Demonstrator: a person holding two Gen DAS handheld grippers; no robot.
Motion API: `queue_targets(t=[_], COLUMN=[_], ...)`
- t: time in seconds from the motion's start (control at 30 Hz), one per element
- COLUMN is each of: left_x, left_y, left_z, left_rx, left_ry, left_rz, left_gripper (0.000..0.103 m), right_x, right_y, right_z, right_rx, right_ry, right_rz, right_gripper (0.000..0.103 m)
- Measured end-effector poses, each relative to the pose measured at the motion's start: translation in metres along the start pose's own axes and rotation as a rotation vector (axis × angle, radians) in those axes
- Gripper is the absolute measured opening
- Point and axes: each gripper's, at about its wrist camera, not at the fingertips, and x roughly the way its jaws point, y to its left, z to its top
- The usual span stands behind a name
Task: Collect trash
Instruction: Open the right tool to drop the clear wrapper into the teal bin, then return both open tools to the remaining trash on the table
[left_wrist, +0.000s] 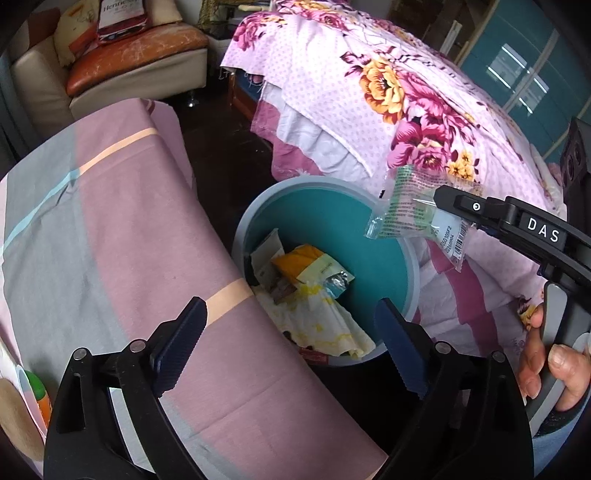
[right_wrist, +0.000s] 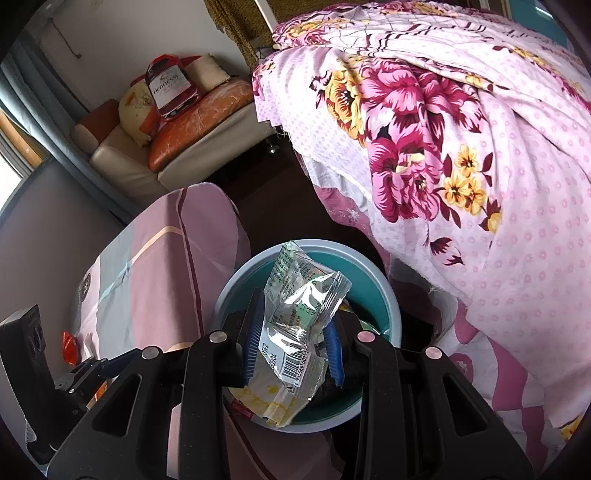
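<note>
Trash wrapper (right_wrist: 303, 321) sits pinched in the right gripper (right_wrist: 295, 354) above the bin (left_wrist: 410, 258); left gripper (left_wrist: 291, 347) gapes empty.

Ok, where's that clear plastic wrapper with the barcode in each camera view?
Left wrist: clear wrapper at right of centre, held in the right gripper, above the bin's rim.
Right wrist: wrapper at centre, clamped between the blue pads.
Shared landmark: teal bin.

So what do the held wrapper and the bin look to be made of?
Wrapper in the right gripper: thin clear plastic film, glossy, judging by its crinkles, glare and see-through patches, with a printed barcode label. Bin: probably rigid moulded plastic, smooth and matte, grey rim with teal inside; no seams visible.
</note>
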Motion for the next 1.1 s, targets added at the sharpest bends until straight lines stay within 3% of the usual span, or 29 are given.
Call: queue_targets(t=[0.23,0.37,0.57,1.1], left_x=[-0.002,-0.004,-0.010,-0.052], left_y=[0.012,0.020,0.029,0.065], left_z=[-0.007,-0.010,-0.016,-0.041], left_rx=[-0.029,-0.044,-0.064,-0.135], left_ry=[0.006,0.010,0.007,-0.059], left_rz=[-0.006,-0.008,-0.016,-0.016], left_gripper=[0.093,0.093,0.094,0.094], right_x=[0.008,0.011,0.012,-0.002], right_y=[0.008,0.012,0.021,0.079], right_z=[-0.004,-0.007,-0.010,-0.027], right_rx=[-0.008,-0.007,-0.009,-0.094], right_ry=[0.033,0.042,0.052,0.074], right_rz=[-0.032,-0.045,-0.053,-0.051], right_gripper=[0.035,0.060,0.073,0.077])
